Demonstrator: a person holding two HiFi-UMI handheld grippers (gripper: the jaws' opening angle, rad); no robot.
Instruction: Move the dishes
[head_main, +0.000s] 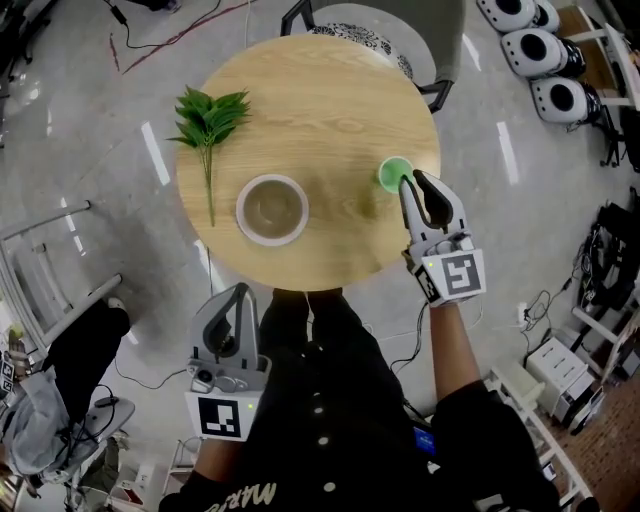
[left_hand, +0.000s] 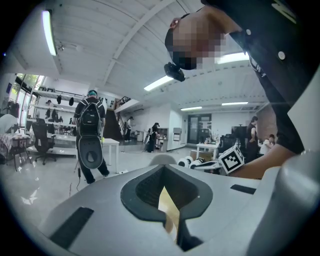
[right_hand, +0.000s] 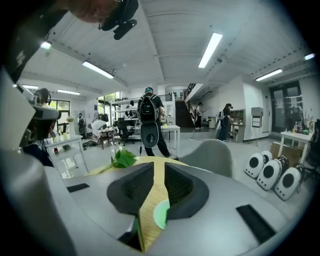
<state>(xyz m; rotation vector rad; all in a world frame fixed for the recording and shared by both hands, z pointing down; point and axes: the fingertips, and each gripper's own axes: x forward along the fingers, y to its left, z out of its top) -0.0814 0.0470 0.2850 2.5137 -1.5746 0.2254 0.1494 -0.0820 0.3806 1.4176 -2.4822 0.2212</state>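
Left gripper (head_main: 238, 298) is idling by the body, clenched on nothing. Right gripper (head_main: 409, 181) is hovering at the small green dish (head_main: 391, 172) near the round wooden table's (head_main: 330, 95) right edge, jaws slightly parted, empty. A clipped rim could be skidding that smooth, shallow dish off. Beyond, a white-rimmed bowl (head_main: 272, 209) is waiting.
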